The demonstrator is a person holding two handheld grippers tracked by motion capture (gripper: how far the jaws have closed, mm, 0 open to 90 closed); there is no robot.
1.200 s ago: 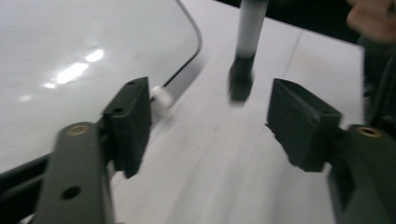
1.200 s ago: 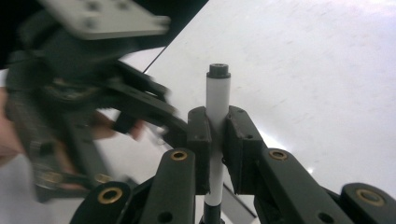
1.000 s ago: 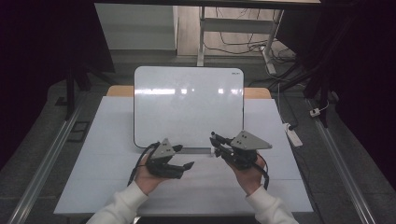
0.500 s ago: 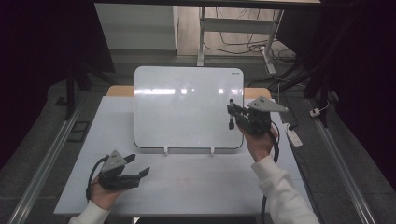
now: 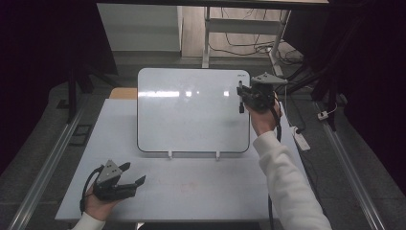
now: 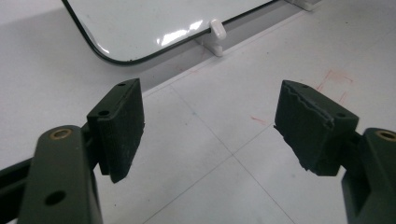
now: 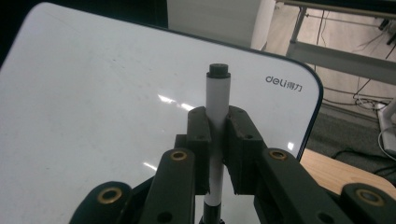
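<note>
A white-barrelled marker (image 7: pixel 217 102) with dark ends stands upright between the jaws of my right gripper (image 7: pixel 218 122), which is shut on it. In the high view that gripper (image 5: pixel 242 96) hovers at the far right corner of the whiteboard (image 5: pixel 191 110), with the marker (image 5: pixel 241 108) over the board's right edge. My left gripper (image 5: pixel 133 175) rests low near the table's front left, open, nothing between its pads (image 6: pixel 122 123). Its own view looks at the board's near corner (image 6: pixel 154 23).
The whiteboard stands on small white feet (image 6: pixel 217 31) on a white table (image 5: pixel 191 187) with faint red marks (image 6: pixel 334 79). A white power strip (image 5: pixel 300 137) lies off the table's right side. Floor rails run along both sides, and desk legs and cables are behind.
My right gripper carried the marker from the table's front middle up to the board's far right corner. My left gripper moved left and toward the front edge, then stayed there.
</note>
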